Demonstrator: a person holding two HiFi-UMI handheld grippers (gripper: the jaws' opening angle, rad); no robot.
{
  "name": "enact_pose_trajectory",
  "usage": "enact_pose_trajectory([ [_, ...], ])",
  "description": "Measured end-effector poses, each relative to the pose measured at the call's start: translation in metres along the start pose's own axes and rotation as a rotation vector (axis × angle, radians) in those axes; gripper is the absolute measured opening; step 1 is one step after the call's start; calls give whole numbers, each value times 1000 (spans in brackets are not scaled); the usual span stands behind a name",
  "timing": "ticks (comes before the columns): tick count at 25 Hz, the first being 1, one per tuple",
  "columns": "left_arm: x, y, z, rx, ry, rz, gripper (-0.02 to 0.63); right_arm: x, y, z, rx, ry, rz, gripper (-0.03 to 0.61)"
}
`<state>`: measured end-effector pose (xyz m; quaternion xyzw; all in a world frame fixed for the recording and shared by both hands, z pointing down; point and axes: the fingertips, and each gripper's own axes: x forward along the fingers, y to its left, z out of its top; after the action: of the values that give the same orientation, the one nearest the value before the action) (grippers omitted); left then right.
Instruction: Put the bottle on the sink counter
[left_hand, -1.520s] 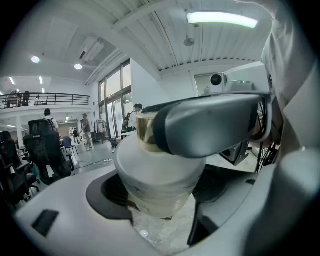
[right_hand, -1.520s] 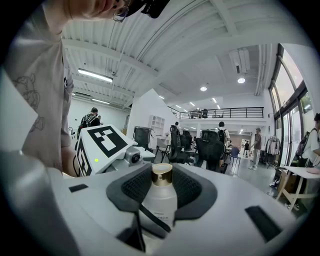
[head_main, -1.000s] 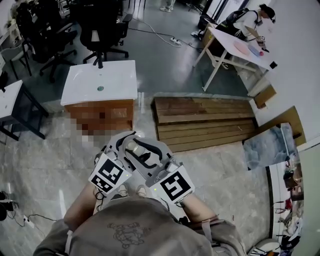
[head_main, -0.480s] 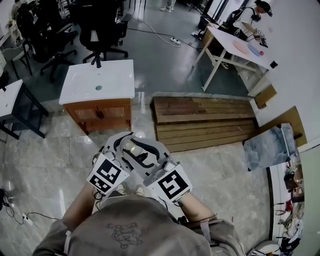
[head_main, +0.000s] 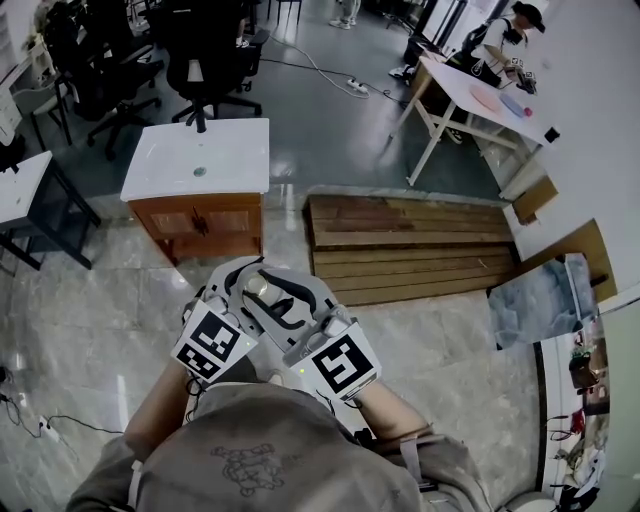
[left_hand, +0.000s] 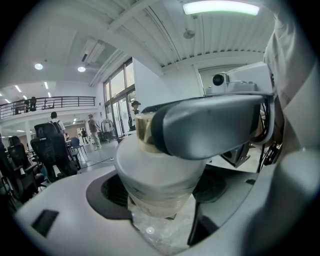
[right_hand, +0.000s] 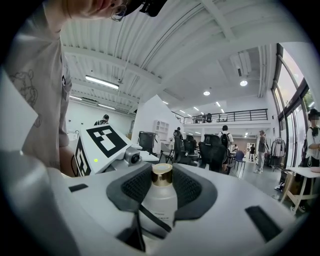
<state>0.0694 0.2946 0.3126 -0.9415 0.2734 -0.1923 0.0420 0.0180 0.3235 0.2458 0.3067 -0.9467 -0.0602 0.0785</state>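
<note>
Wooden slatted platform (head_main: 410, 245) lying on the marble floor (head_main: 80, 330). Black office chairs (head_main: 205, 55) behind. White trestle table (head_main: 480, 95) upper right, person (head_main: 495, 40) beside it. Power strip (head_main: 353, 84) with cable.

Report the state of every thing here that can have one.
bottle, capped, held in the air between both grippers
left gripper, shut on the bottle
right gripper, shut on the bottle
sink counter, bottle not yet on it
cabinet doors, closed

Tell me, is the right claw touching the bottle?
Touching. In the right gripper view, the right claw presses against the bottle on both sides.
</note>
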Motion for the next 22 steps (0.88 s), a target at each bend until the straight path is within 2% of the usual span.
enact_pose_trajectory([
  [10, 8, 8, 1, 14, -16, 30, 327, 3, -7, -3, -34, -14, 18, 133],
  [22, 35, 49, -23, 9, -10, 23, 327, 42, -37, -28, -43, 11, 6, 133],
])
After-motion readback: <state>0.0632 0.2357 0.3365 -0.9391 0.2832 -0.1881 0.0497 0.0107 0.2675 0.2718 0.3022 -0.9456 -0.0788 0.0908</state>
